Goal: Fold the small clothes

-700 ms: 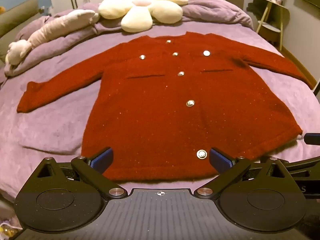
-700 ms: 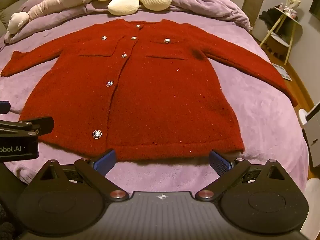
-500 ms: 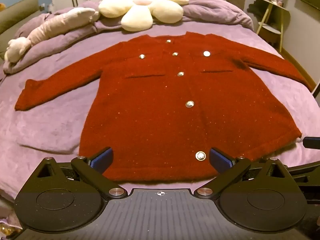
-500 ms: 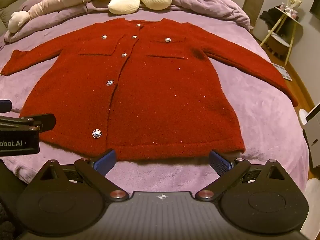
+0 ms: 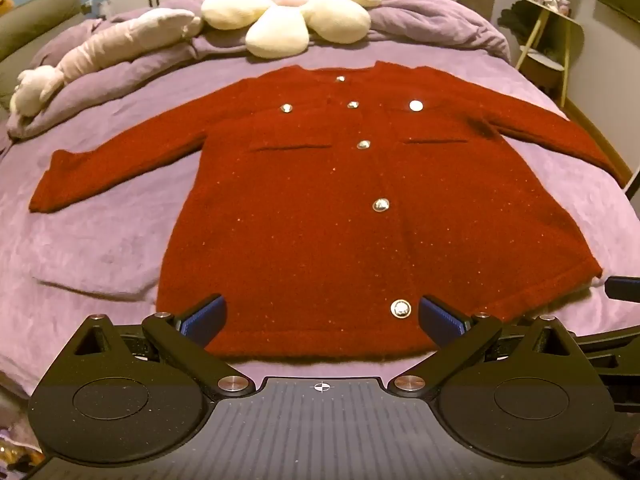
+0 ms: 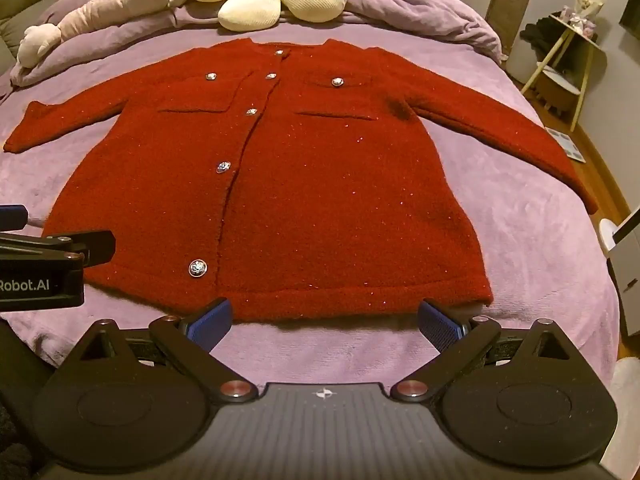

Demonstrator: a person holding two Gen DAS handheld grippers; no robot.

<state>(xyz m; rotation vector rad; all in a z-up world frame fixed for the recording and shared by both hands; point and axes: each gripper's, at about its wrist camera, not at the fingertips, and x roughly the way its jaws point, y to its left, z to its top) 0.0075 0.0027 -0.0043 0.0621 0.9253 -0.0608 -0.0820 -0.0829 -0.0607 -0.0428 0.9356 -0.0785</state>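
A red knitted cardigan (image 5: 320, 208) with silver buttons lies flat and face up on the purple bedspread (image 5: 100, 248), both sleeves spread out to the sides. In the right wrist view the same cardigan (image 6: 320, 184) fills the middle. My left gripper (image 5: 322, 316) hovers over the near hem, open wide, its blue pads apart and nothing between them. My right gripper (image 6: 324, 320) hangs just in front of the hem, near its right half, also open and holding nothing. The left gripper's body (image 6: 44, 268) shows at the left edge of the right wrist view.
A cream flower-shaped cushion (image 5: 292, 12) and a long pale plush toy (image 5: 104, 52) lie on the bunched purple duvet at the head of the bed. A small side table (image 6: 568, 60) stands to the right of the bed, with floor beyond the right edge.
Both views have shifted very slightly; the cardigan lies as before and both grippers stay open above its hem.
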